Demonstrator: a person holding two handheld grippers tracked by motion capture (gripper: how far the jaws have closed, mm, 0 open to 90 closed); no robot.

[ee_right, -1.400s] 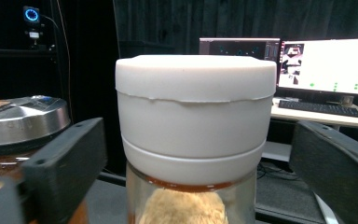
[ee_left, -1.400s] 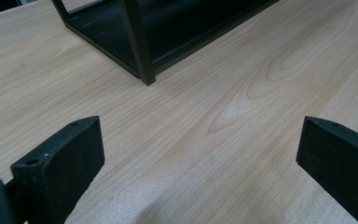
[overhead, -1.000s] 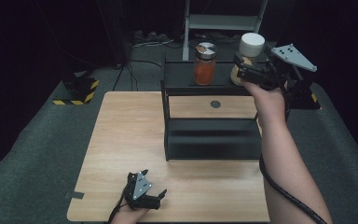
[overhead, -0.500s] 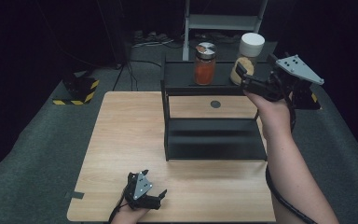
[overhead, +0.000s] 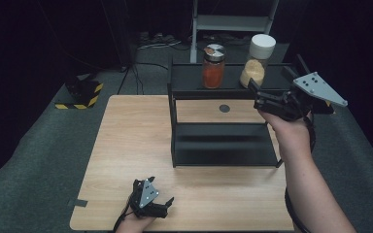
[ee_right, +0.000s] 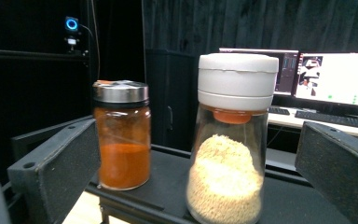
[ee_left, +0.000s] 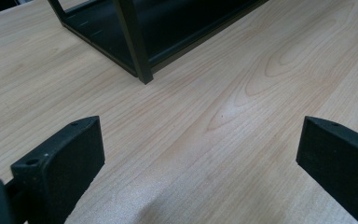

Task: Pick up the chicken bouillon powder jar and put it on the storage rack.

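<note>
Here my right claw (ee_right: 200, 182) hangs spread, facing the upright white-lidded glass jar of tan granules (ee_right: 230, 149) straight ahead on the black metal shelf (ee_right: 163, 170).

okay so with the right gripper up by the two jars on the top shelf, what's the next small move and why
Probably ease the right gripper straight forward until its open jaws stand on either side of the white-lidded jar, then close. In the right gripper view that jar sits between the jaws, nearer than the orange jar, and is not yet gripped.
</note>
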